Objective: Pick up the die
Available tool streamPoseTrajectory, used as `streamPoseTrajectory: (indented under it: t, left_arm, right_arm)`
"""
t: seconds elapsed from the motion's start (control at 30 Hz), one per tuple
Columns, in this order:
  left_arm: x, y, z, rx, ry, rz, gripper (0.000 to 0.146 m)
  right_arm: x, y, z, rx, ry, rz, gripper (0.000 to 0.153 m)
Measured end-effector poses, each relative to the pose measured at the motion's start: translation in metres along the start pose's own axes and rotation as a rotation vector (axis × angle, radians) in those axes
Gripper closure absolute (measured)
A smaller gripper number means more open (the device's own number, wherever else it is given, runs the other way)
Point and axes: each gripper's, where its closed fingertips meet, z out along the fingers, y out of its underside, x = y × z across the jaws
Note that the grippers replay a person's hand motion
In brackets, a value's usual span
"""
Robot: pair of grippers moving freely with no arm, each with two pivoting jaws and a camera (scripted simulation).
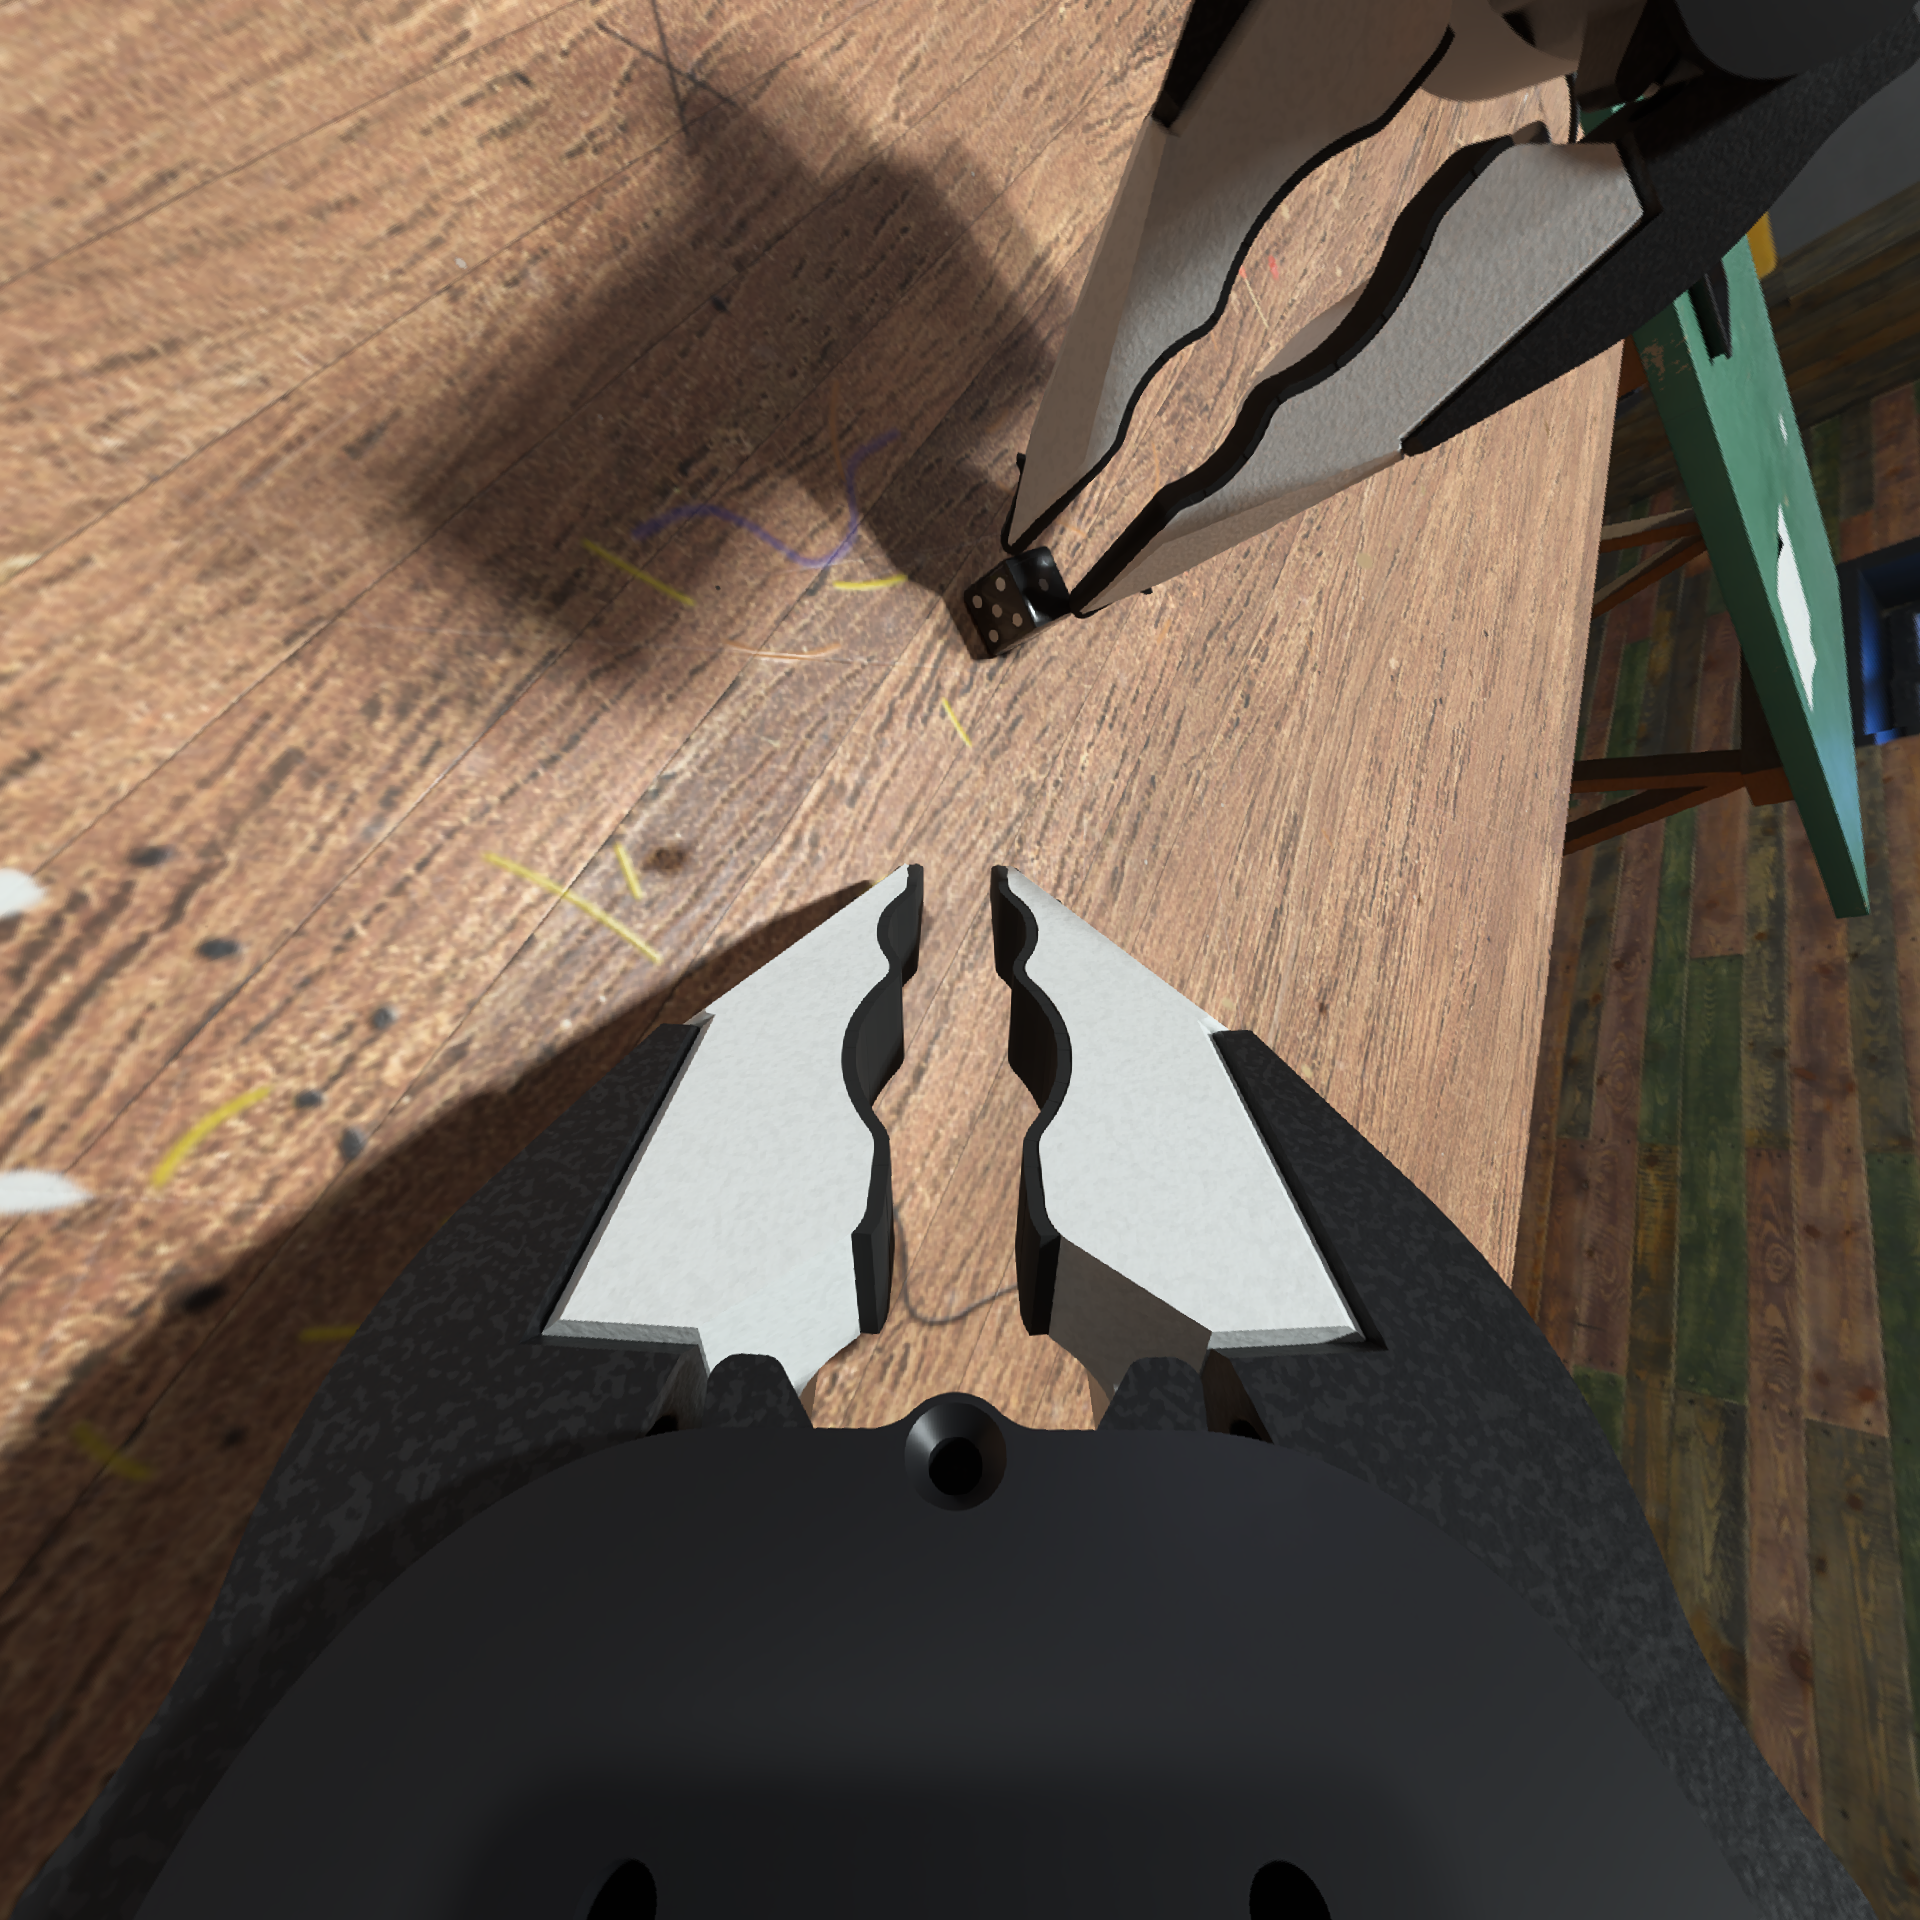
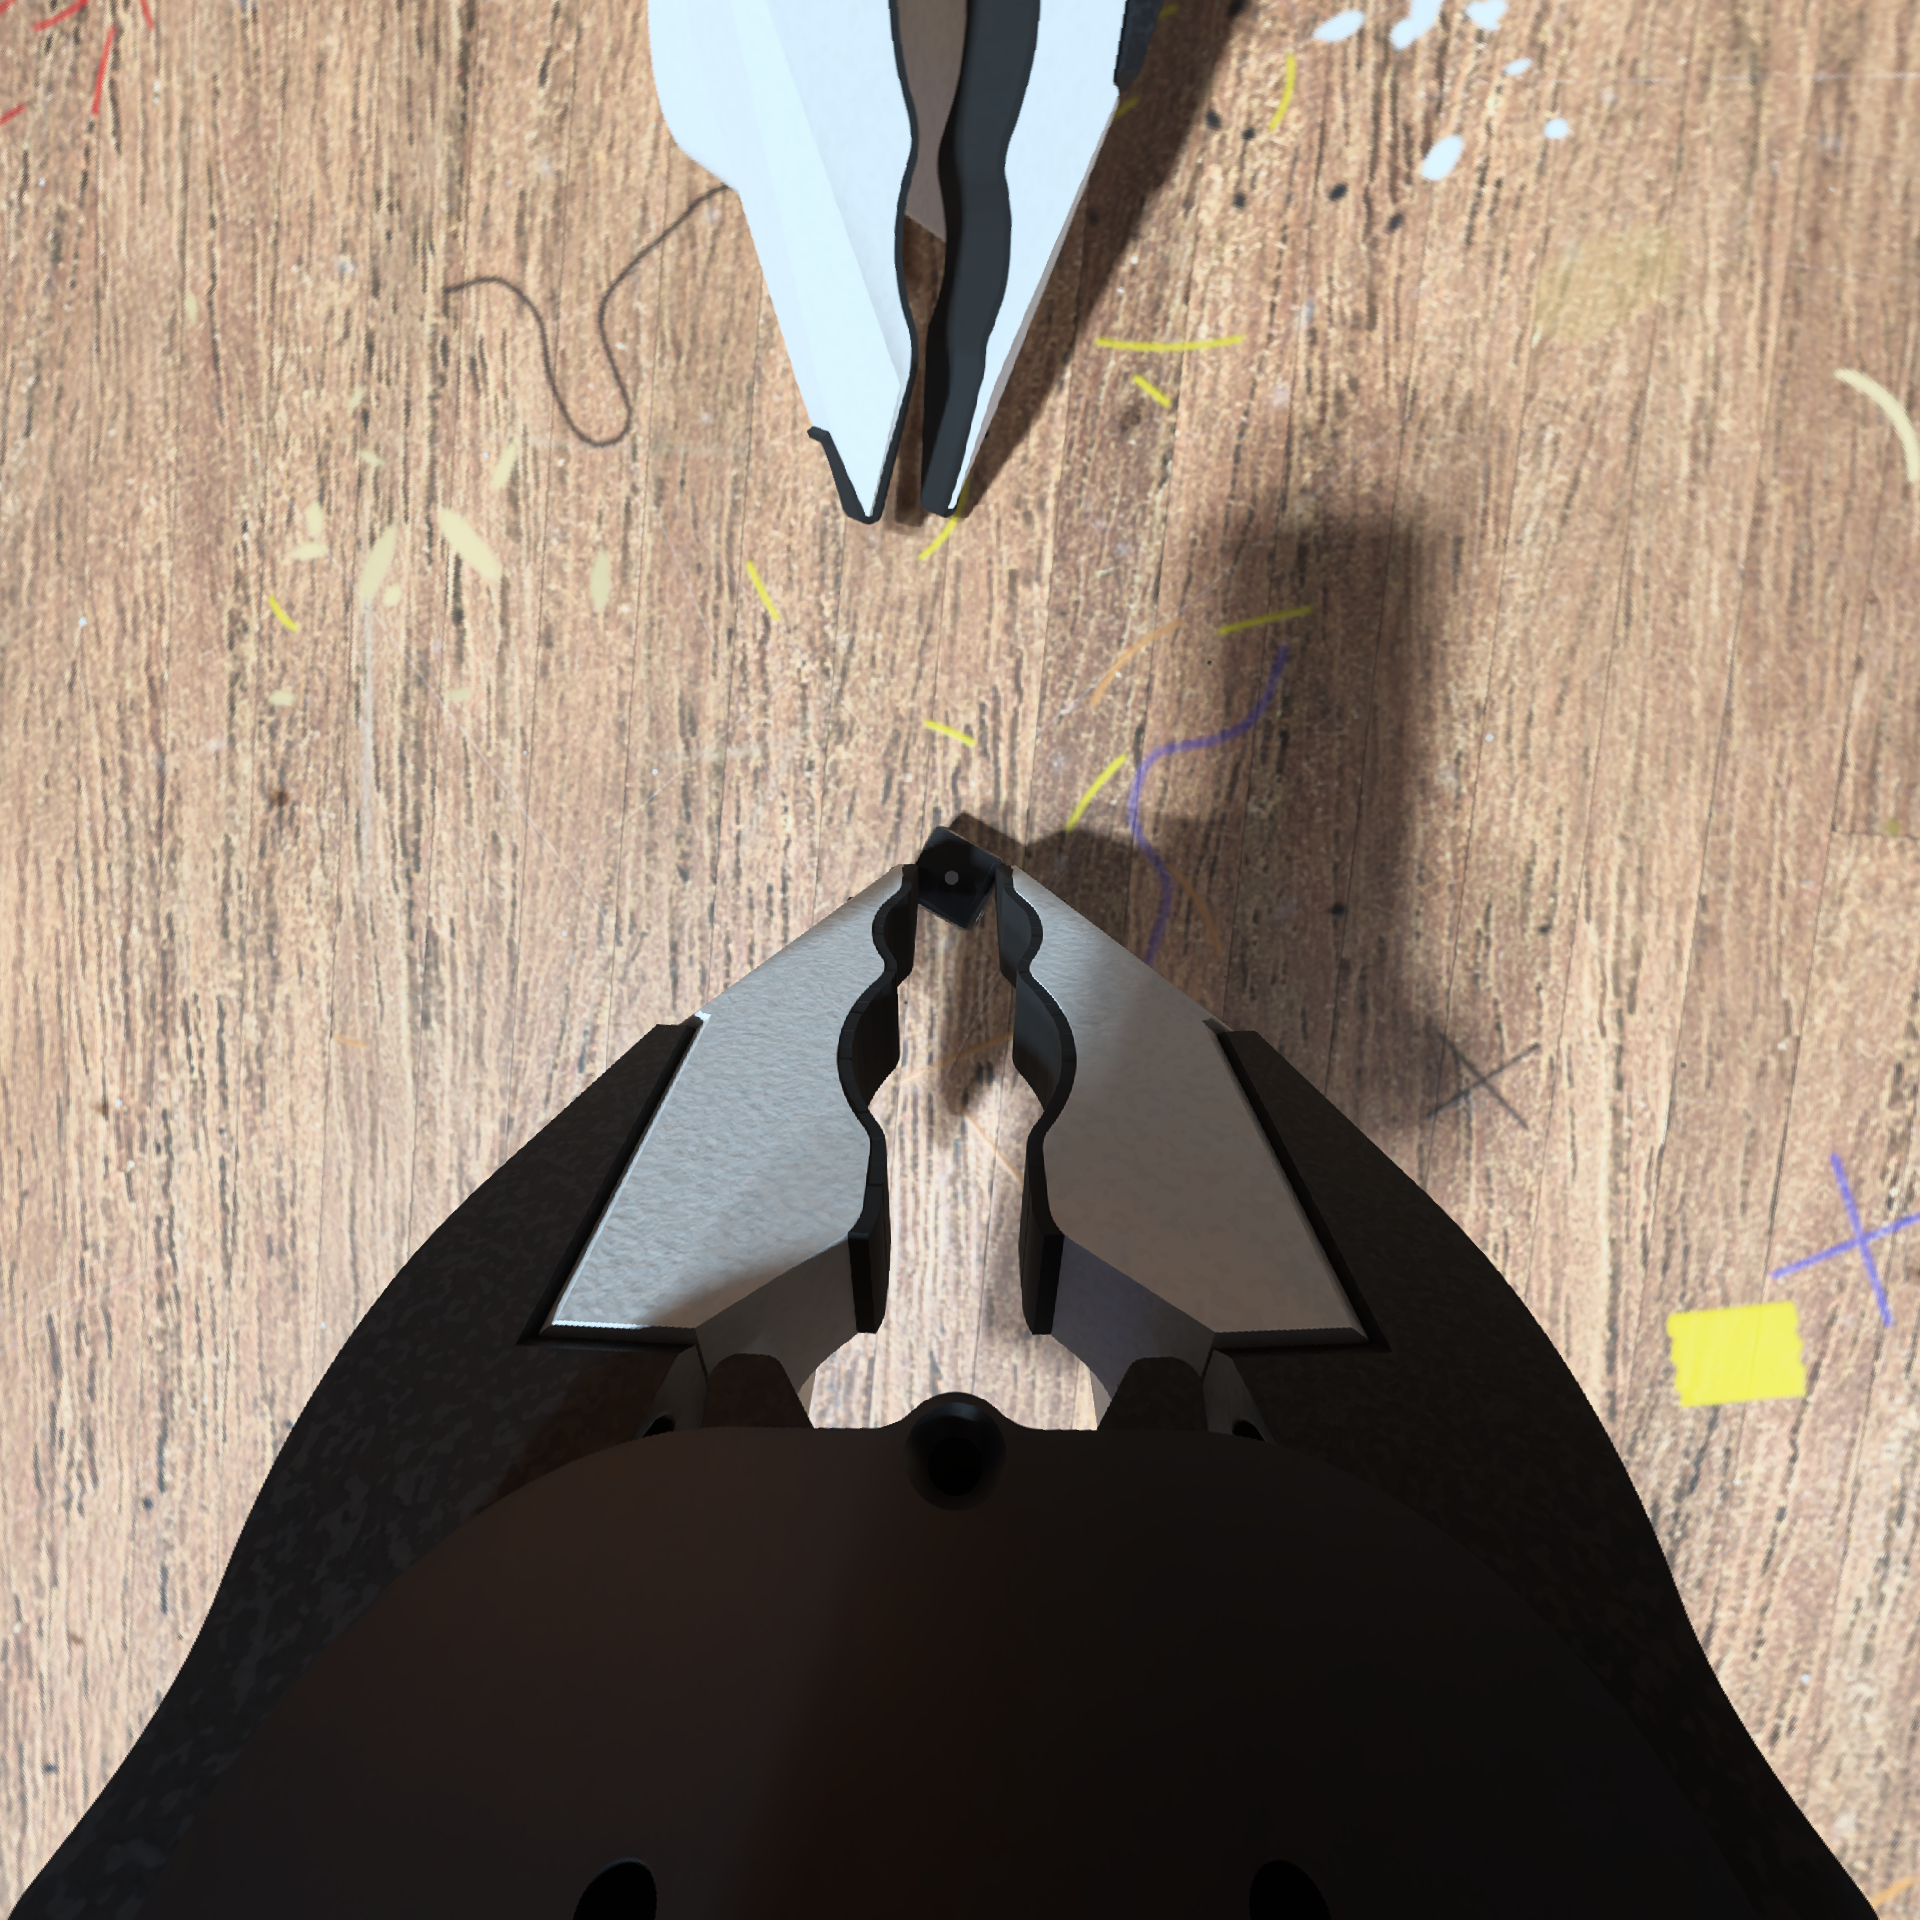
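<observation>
The die [image 2: 952,885] is small and black with white pips. It sits between the fingertips of my right gripper [image 2: 956,883], which is shut on it right at the tips. In the left wrist view the die [image 1: 1013,605] is low over the wooden table [image 1: 520,312], with the right gripper [image 1: 1047,574] coming down on it from the upper right; I cannot tell whether it touches the table. My left gripper [image 1: 956,883] is empty, its jaws nearly together with a narrow gap, a short way in front of the die. It also shows at the top of the right wrist view [image 2: 906,507].
The table's right edge [image 1: 1558,727] runs close to the die, with a green bench [image 1: 1766,499] and plank floor beyond. A yellow tape square [image 2: 1735,1353] and pen scribbles [image 2: 1195,758] mark the tabletop.
</observation>
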Motion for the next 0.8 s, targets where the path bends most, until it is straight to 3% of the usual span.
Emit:
streamPoseTrajectory:
  t: [0.4, 0.57, 0.8]
  left_arm:
    - [-0.001, 0.002, -0.004, -0.002, 0.000, -0.004, 0.134]
    - [0.000, 0.004, -0.004, -0.010, 0.000, 0.001, 0.134]
    - [0.000, 0.003, -0.005, -0.006, -0.003, 0.001, 0.134]
  right_arm:
    - [-0.003, 0.005, 0.008, -0.013, 0.212, 0.263, 0.118]
    - [0.000, 0.005, 0.010, 0.013, 0.283, 0.330, 0.136]
    - [0.000, 0.003, 0.010, 0.027, 0.298, 0.337, 0.136]
